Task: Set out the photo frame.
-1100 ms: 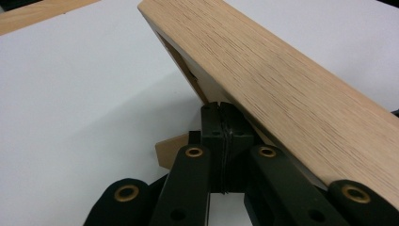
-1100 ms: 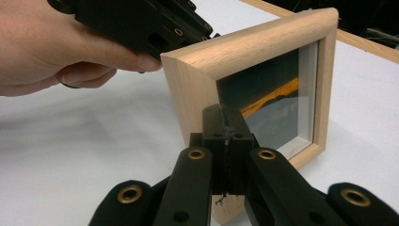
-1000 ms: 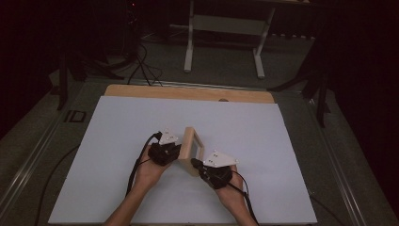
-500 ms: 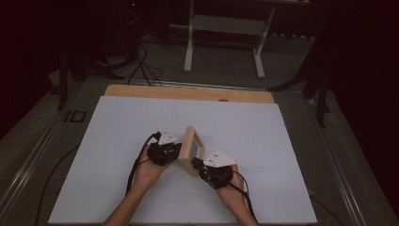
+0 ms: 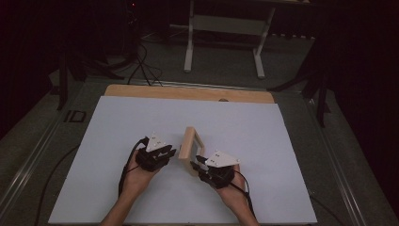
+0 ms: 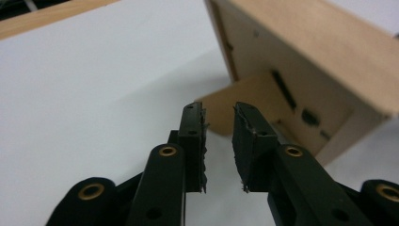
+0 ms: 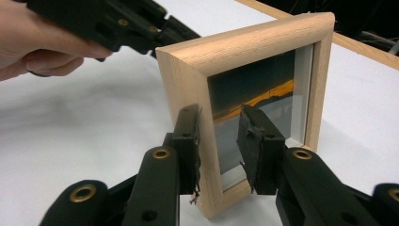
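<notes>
- On the white sheet covering the desk [image 5: 117, 141], a small wooden picture frame [image 5: 190, 149] stands upright on its edge, propped by the back stand [image 6: 244, 101], between the two hands and a little toward the person's side.
- Left of the frame, the left hand-held gripper [image 5: 165, 154] sits just beside its back. In the left gripper view its jaws are partly spread with nothing between them, and the stand lies just beyond the tips.
- Right of the frame, the right hand-held gripper [image 7: 219, 134] has its jaws parted on either side of the near upright bar of the frame, with a gap on both sides, so I judge it no longer pinches the wood.
- The step looks like letting go of a freshly stood frame. It is best done by drawing each hand straight back along its own jaws, without nudging the stand or the near corner, since a frame this light would tip easily.
- Compared with a second ago, both pairs of jaws have just been opening, and the left hand sits a touch farther from the frame; the frame itself stands as before.
</notes>
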Tool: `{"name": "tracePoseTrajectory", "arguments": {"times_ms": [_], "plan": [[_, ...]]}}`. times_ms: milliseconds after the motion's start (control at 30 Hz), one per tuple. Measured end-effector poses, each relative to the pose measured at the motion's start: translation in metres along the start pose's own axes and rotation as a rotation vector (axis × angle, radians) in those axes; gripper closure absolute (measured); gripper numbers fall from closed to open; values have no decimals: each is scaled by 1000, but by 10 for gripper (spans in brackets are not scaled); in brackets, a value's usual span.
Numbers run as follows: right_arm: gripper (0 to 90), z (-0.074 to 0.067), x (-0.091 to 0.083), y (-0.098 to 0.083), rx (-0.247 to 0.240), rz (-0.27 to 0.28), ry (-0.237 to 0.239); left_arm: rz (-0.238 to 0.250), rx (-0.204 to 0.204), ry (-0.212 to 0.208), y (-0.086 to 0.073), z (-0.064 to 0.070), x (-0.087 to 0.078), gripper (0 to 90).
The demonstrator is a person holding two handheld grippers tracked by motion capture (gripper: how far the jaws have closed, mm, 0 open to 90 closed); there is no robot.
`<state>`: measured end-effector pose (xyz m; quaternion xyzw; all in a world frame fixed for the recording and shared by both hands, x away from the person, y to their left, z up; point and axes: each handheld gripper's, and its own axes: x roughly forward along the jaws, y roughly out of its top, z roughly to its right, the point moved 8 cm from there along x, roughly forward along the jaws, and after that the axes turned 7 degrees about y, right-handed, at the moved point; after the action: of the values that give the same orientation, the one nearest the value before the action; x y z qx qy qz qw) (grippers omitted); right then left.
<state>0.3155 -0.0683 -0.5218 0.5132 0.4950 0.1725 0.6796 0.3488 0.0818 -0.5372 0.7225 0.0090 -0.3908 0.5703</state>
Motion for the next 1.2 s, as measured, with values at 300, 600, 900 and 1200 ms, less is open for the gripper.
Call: {"name": "tracePoseTrajectory", "arguments": {"times_ms": [300,600,900,1200], "plan": [[683,3,-5,0,4,8,-7,-5,-25,1,-16,-8,-6,698],[666,8,-8,-1,10,9,-19,11,-14,-32,-13,0,-13,624],[648,13,-12,-1,18,18,-32,39,-18,-14,-11,5,-25,499],[638,17,-17,0,23,27,-42,77,-16,-54,-2,17,-33,416]]}}
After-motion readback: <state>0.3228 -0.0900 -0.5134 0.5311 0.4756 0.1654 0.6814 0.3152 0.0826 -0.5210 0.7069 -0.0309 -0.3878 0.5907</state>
